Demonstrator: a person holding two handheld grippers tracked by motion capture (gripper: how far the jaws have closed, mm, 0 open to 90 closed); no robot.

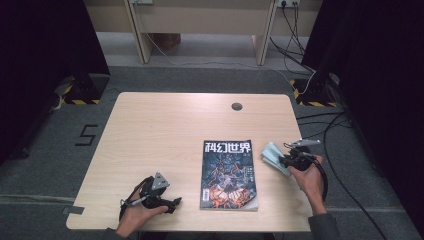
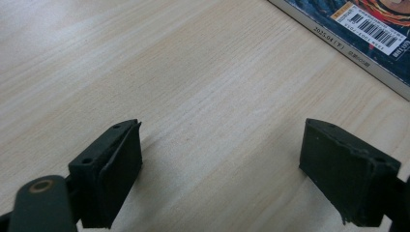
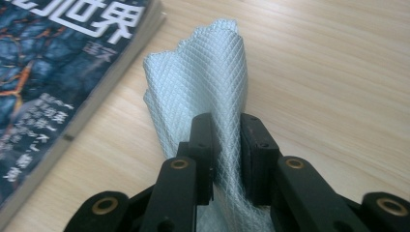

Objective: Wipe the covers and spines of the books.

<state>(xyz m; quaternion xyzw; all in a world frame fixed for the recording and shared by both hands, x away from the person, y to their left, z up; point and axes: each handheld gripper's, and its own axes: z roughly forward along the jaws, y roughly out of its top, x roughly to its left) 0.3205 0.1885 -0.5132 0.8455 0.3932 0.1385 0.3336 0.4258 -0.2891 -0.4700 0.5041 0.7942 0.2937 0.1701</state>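
A magazine (image 1: pixel 230 175) with a dark illustrated cover and white characters lies flat on the wooden table (image 1: pixel 165 130), right of centre. Just to its right, my right gripper (image 1: pixel 283 161) is shut on a folded pale blue cloth (image 1: pixel 272 156). In the right gripper view the quilted cloth (image 3: pixel 203 77) stands pinched between the two pads, close beside the magazine's edge (image 3: pixel 72 87). My left gripper (image 1: pixel 175 203) rests near the front edge, left of the magazine, with its jaws wide apart and nothing between them (image 2: pixel 220 164). The magazine's barcode corner (image 2: pixel 372 29) lies ahead of it.
A round cable hole (image 1: pixel 237 106) sits near the table's far edge. Cables (image 1: pixel 320 125) run over the grey carpet to the right. A wooden desk frame (image 1: pixel 200 25) stands behind, with dark curtains at both sides.
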